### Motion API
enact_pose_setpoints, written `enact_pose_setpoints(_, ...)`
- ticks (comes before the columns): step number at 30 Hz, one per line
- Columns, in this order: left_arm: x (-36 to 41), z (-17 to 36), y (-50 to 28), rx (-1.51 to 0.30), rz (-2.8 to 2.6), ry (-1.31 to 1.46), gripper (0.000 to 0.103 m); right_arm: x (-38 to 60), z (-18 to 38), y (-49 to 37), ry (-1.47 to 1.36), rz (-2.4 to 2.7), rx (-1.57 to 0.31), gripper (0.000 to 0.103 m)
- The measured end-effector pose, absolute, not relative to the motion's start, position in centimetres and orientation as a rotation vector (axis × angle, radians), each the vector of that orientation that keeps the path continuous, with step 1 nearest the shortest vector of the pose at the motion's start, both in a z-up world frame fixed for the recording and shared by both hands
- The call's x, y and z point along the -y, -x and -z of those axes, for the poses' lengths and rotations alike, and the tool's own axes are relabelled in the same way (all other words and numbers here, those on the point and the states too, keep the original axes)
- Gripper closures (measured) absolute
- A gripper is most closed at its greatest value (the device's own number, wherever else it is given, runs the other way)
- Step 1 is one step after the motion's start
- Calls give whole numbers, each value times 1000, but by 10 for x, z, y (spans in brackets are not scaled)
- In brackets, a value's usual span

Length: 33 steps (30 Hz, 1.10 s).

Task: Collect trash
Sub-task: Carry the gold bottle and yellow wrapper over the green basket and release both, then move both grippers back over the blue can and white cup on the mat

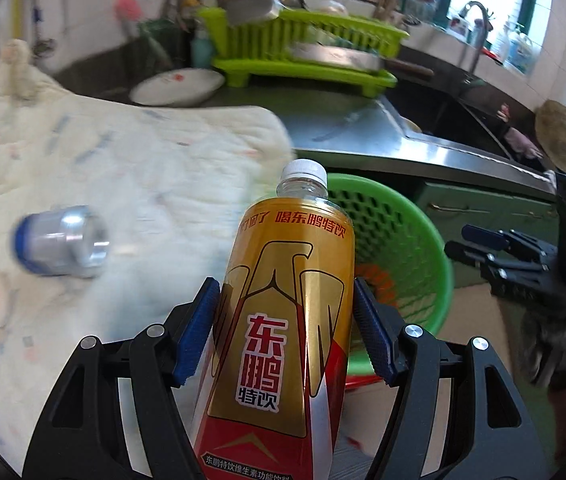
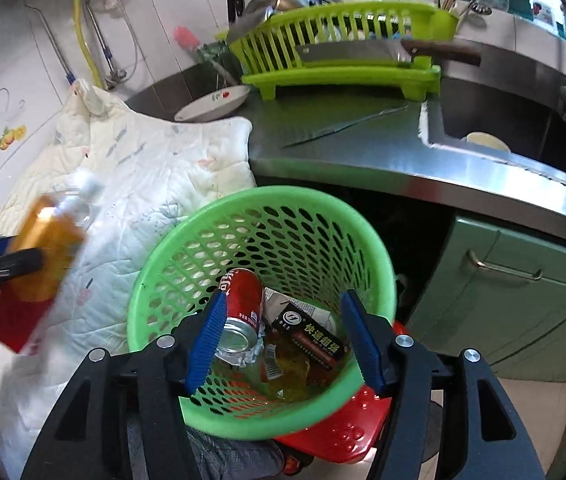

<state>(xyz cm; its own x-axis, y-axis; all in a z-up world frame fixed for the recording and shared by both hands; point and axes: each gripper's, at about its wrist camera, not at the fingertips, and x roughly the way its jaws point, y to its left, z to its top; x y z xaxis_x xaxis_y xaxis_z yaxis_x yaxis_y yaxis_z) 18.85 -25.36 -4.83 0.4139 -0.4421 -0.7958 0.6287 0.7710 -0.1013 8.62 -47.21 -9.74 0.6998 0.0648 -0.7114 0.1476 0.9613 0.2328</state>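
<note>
Holding the bottle (image 1: 283, 304) across its label, the left gripper (image 1: 286, 330) has its blue fingers (image 1: 199, 332) clamped on either side; cap end points away from the camera, toward the green basket (image 2: 187, 240). Left of the basket, on the quilted cloth (image 1: 123, 168), lies a small metal cup-like piece (image 1: 61, 242), blurred, identity unclear. Bottle: clear neck, white cap on, gold-and-red wrap with printed characters, apparently empty or near empty judging by the see-through neck. It hangs in the air left of the basket rim, not yet over the opening. Inside the basket: red can (image 2: 243, 300), dark carton (image 2: 311, 338), crumpled wrappers, so part of the collecting looks done. Remaining, by my estimate: carry the bottle over the rim, release; possibly the metal piece after. Right gripper (image 2: 283, 342) hovers directly above the basket, fingers apart, holding nothing. Behind the basket, the steel desk (image 2: 363, 148) carries a dish rack (image 2: 343, 40).
</note>
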Motion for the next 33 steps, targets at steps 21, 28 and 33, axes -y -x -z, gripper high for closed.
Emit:
enact_pose_setpoints(21,383,127,-201,-1093,733,-142,33,511,101,-31,-338,75,-730,40)
enact_pose_setpoints(28,377,127,-195,-1071,767,-93,22,510,104,-27,-351,78,-733,40)
enact_pose_setpoints(33,354,110,-185,-1017,757,-114,22,502,98,-25,-340,74,-720,40)
